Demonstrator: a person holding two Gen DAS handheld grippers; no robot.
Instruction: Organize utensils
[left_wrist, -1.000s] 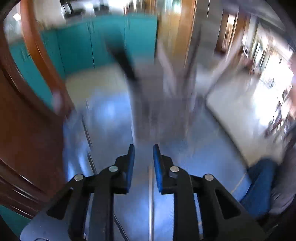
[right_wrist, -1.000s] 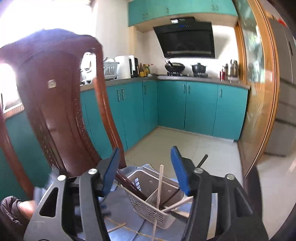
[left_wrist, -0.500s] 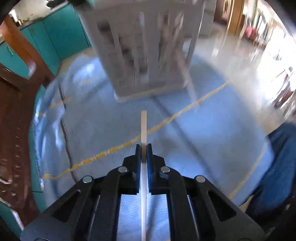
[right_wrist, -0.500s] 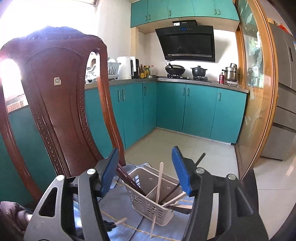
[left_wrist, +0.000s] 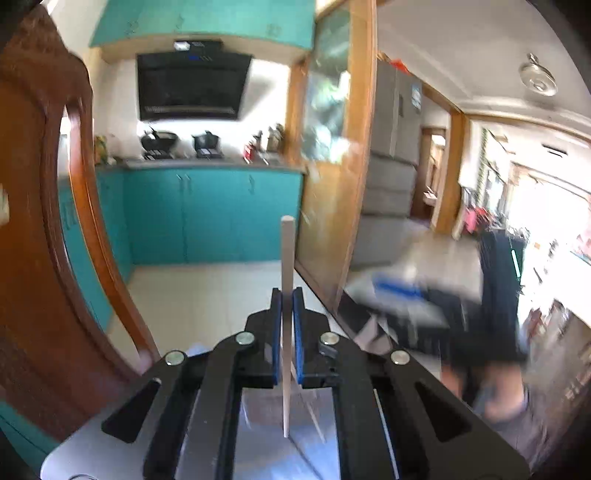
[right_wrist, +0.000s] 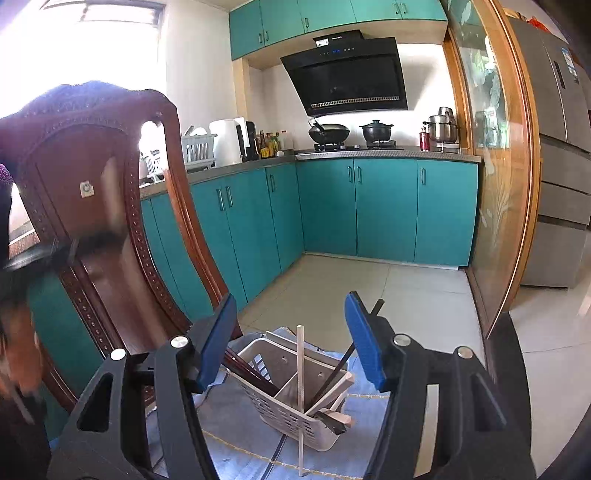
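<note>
chopstick of pale wood (left_wrist: 287, 258) stands upright, clamped between the blue pads of my left tool (left_wrist: 287, 295), lifted clear against the teal cabinets (left_wrist: 207, 214). my right tool (right_wrist: 291, 321) stands apart with nothing between its pads, above the white slotted plastic basket (right_wrist: 280, 410) of chopsticks on the blue-clothed counter (right_wrist: 236, 443).

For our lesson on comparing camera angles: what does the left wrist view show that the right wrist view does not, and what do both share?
Only the left wrist view shows the left gripper shut on a pale chopstick standing upright between its pads.

Only the right wrist view shows the open right gripper above a white slotted utensil basket holding dark chopsticks and pale ones, on a blue cloth.

Both show the teal cabinets, range hood and carved wooden chair back.
</note>
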